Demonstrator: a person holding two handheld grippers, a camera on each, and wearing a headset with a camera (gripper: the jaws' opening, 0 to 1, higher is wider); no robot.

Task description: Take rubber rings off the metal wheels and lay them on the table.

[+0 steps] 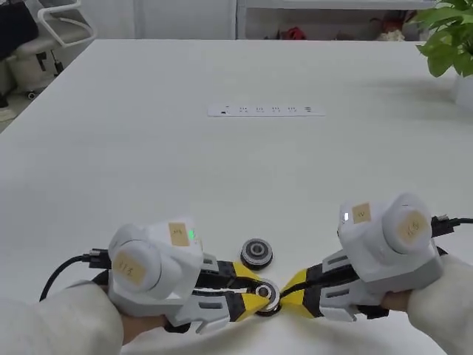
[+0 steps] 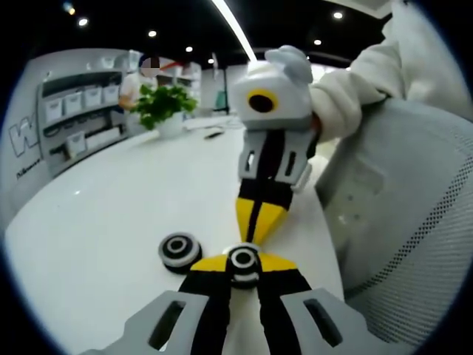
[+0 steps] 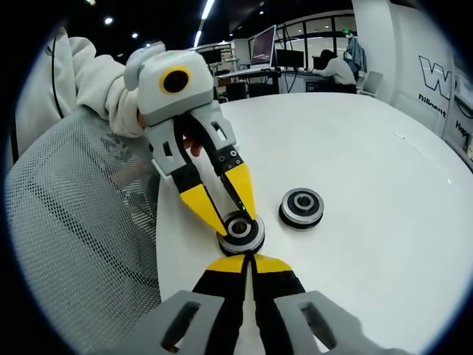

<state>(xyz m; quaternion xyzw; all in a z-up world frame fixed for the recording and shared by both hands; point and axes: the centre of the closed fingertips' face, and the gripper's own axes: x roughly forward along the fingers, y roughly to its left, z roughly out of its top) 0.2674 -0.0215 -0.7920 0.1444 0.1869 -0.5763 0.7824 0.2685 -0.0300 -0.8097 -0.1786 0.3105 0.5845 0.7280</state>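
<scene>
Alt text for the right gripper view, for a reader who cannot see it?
The left gripper clamps a metal wheel with a black rubber ring at the white table's near edge, while the right gripper, jaws together, touches the wheel's rim. A second ringed wheel lies flat beside it, apart.

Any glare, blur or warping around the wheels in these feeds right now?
Head view: soft even light, faint shadows, no glare on the gripped wheel. Left gripper view: fisheye curves the table, ceiling lights streak brightly. Right gripper view: loose wheel crisp, mesh chair warped.
</scene>
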